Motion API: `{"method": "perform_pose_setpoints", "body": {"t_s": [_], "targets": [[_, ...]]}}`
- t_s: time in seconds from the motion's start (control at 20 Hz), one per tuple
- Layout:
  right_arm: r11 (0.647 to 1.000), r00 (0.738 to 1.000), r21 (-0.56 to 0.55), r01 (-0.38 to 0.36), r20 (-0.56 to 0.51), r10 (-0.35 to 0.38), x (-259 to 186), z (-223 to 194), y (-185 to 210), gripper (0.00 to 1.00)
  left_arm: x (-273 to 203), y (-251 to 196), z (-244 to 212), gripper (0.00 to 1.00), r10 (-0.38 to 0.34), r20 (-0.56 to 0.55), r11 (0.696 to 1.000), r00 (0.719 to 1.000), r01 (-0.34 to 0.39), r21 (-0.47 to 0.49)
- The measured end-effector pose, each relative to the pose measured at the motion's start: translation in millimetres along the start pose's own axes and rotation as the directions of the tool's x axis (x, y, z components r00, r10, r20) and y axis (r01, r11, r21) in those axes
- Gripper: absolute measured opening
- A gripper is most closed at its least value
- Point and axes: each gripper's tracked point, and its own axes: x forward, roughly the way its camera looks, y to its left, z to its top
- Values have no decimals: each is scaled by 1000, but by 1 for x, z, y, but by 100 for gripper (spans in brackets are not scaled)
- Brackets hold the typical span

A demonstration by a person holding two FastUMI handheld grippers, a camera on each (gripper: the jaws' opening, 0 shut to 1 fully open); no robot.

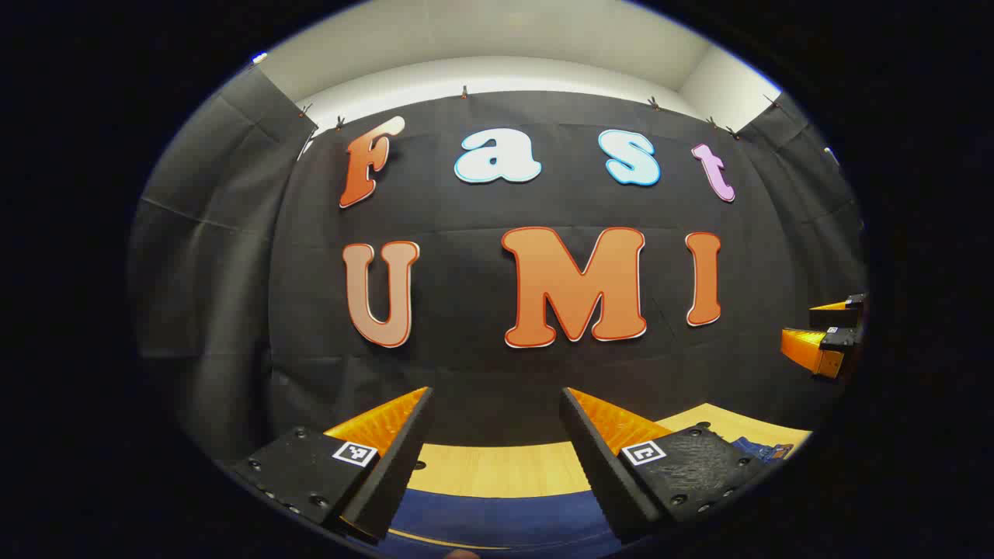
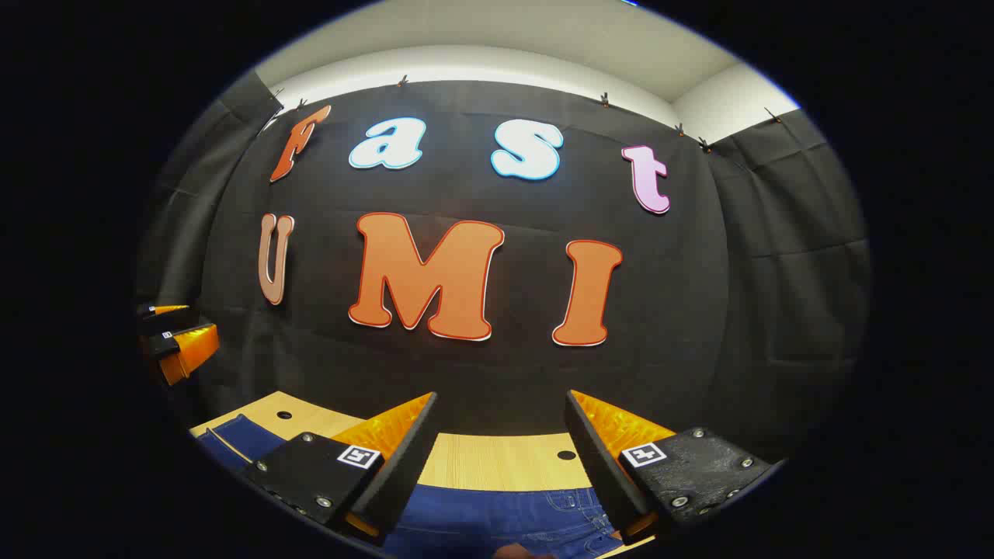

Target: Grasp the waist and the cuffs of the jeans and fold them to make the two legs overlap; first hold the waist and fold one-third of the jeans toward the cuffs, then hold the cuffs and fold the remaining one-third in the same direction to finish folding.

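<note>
Blue denim jeans [image 2: 497, 516] lie ungrasped on the wooden table [image 1: 497, 470]; lower both spread-fingered grippers [image 1: 497, 411] [image 2: 501, 415] to waist and cuffs.

— What stood behind the table?
— A black cloth wall [image 1: 481, 365], clipped along its top edge, with more black cloth [image 2: 784, 256] hanging at the sides.
— And above it?
— A pale, evenly lit wall [image 1: 497, 74] and ceiling [image 2: 481, 31].
— The table itself?
— A light wooden tabletop [image 2: 497, 462] with small dark holes near its far edge.
</note>
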Motion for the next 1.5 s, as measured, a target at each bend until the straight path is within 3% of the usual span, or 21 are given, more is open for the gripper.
{"method": "perform_pose_setpoints", "body": {"t_s": [0.4, 0.55, 0.9, 1.0, 1.25, 1.5], "targets": [[1000, 1000, -11, -3, -1, 3, 11, 1, 7, 100, 7, 20, -10, 100, 35, -28, 999, 999, -35, 0], [1000, 1000, -16, -1, 0, 1, 14, -1, 8, 94, 10, 21, -13, 98, 36, -33, 999, 999, -36, 0], [1000, 999, -19, 23, -34, -24, 15, -18, 2, 100, 11, 34, -27, 98, 56, -61, 998, 997, -55, 23], [999, 998, -29, 39, -46, -41, 15, -24, -4, 98, 9, 41, -31, 100, 62, -67, 998, 996, -60, 31], [996, 989, -25, 91, -113, -93, 16, -50, -29, 98, 2, 76, -52, 99, 122, -103, 992, 987, -120, 29], [991, 966, 40, 125, -231, -113, 14, -91, -44, 97, -9, 118, -87, 99, 201, -191, 979, 961, -202, 14]]}}
